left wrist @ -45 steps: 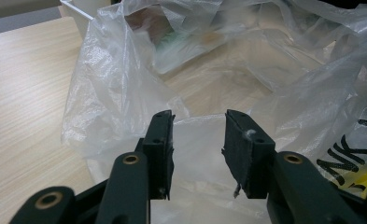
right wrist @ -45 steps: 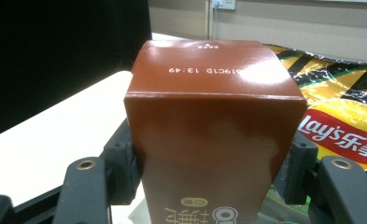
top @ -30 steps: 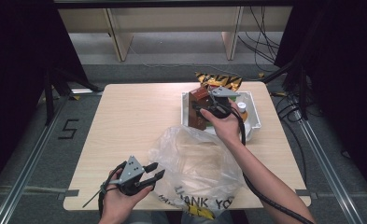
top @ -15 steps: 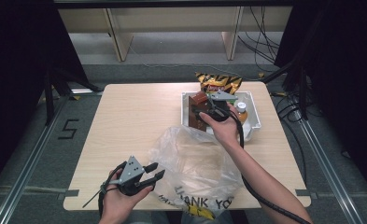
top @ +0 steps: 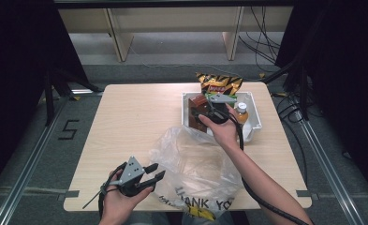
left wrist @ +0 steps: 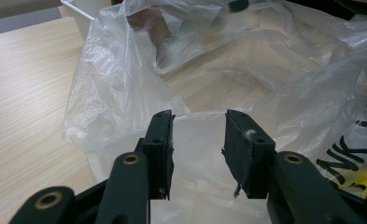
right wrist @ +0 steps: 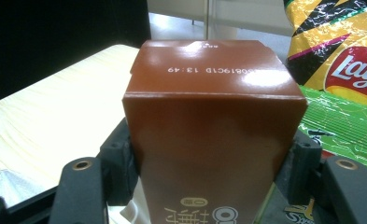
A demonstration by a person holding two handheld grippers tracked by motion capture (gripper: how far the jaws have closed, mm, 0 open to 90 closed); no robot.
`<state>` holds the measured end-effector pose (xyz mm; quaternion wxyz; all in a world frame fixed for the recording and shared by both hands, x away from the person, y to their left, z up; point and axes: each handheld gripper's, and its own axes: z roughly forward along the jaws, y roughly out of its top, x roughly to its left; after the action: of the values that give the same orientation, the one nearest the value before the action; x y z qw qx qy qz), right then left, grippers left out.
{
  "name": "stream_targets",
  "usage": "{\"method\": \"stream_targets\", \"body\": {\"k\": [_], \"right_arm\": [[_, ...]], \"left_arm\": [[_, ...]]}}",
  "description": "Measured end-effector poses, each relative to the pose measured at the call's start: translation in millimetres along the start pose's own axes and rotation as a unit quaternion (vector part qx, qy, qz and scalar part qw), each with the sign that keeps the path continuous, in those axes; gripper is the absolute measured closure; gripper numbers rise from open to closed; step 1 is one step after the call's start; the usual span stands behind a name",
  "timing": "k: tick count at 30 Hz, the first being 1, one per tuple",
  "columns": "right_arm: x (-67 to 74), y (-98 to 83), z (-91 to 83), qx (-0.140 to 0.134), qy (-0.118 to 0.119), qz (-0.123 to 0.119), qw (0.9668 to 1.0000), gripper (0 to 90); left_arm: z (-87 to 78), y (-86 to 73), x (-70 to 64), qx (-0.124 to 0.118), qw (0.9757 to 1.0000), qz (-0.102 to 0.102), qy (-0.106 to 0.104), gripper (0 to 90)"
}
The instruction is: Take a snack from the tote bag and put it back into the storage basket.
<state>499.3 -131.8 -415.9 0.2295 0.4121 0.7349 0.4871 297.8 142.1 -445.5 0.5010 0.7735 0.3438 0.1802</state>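
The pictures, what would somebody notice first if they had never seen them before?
Probably the big crinkly clear plastic bag with black letters, lying open at the near edge of the pale wooden table, with the left gripper at its side, jaws apart. Next, the tall brown cardboard box between the right gripper's jaws, over the white plastic tray. A shiny yellow and black chip bag stands at the tray's far end.

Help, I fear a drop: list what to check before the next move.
1. Box between right tool jaws, which have just been opening: ok.
2. Grip on box firm: cannot tell.
3. Bag mouth open: ok.
4. Left tool holding bag: not ok, jaws open.
5. Table between bin and bag free: ok.
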Motion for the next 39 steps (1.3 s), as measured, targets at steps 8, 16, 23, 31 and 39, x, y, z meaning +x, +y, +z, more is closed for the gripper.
{"method": "stream_targets", "body": {"k": [8, 16, 23, 31, 39], "right_arm": [[-1.1, 1.4, -3.5, -0.007, -0.003, -0.003, 1.0000, 27.9], [0.1, 9.2, -18.7, -0.015, 0.009, -0.006, 0.9998, 26.0], [-1.5, 11.0, -32.0, -0.024, 0.015, -0.014, 0.9995, 25.0], [-7.1, 14.6, -53.9, -0.049, 0.031, -0.007, 0.9983, 28.7], [-16.2, 13.5, -70.8, -0.066, 0.029, -0.024, 0.9971, 52.1]], "left_arm": [[0.2, 0.1, -0.2, 0.002, 1.0000, 0.000, 0.003, 61.6], [0.3, 1.0, 1.0, -0.001, 1.0000, 0.001, 0.002, 61.4], [0.8, 1.7, 2.3, -0.002, 0.9999, -0.005, 0.009, 61.3], [1.1, 3.0, 5.9, -0.006, 0.9999, -0.005, 0.011, 62.2], [3.7, 5.8, 9.6, -0.014, 0.9997, -0.005, 0.017, 63.8]]}}
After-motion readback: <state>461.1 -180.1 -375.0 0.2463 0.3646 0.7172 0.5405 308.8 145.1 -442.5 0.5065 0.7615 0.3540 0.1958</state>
